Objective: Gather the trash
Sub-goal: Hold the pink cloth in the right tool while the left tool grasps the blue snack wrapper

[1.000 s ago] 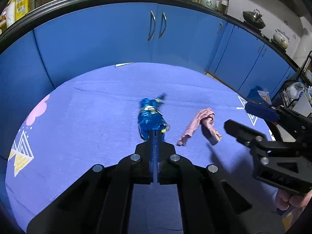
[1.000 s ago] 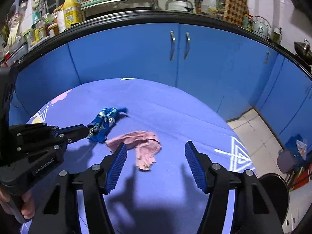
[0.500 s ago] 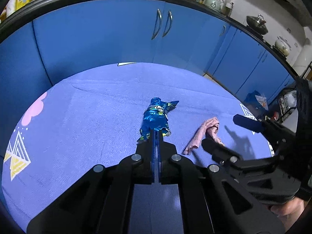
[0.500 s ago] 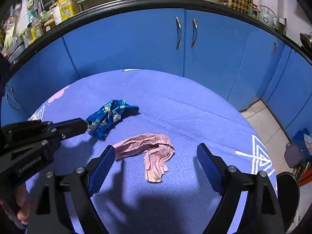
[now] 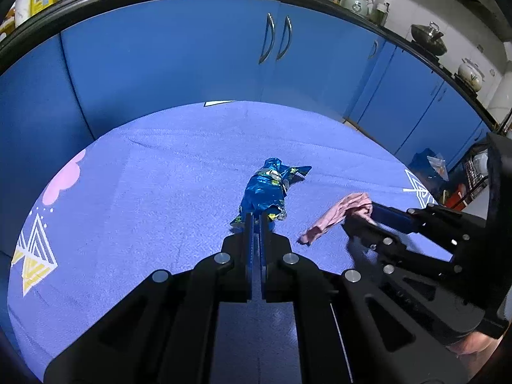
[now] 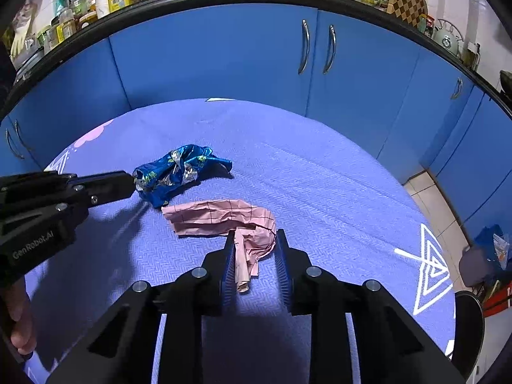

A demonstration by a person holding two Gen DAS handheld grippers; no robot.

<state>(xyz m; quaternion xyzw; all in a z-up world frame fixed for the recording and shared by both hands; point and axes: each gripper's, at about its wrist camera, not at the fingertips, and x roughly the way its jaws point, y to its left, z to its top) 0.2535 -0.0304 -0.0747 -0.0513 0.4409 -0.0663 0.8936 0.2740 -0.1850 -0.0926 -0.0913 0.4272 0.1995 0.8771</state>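
A crumpled blue foil wrapper [image 5: 267, 192] lies on the blue mat [image 5: 144, 198]. My left gripper [image 5: 256, 219] is shut on the wrapper's near end; it also shows in the right wrist view [image 6: 128, 180], gripping the wrapper [image 6: 179, 169]. A crumpled pink paper [image 6: 224, 217] lies just right of the wrapper. My right gripper [image 6: 254, 240] straddles the paper's near end, jaws partly closed with a gap on each side, the paper between them. In the left wrist view the right gripper [image 5: 358, 216] sits at the pink paper [image 5: 339, 212].
Blue kitchen cabinets [image 6: 256, 57] with metal handles stand behind the mat. Bottles and jars [image 6: 83, 3] crowd the countertop. Tiled floor [image 6: 425, 198] and a dark bin [image 6: 467, 323] lie to the right of the mat. A blue bag [image 5: 425, 163] sits by the cabinets.
My right gripper came down over the pink paper and its jaws narrowed around it. My left gripper stayed shut on the blue wrapper and shifted little.
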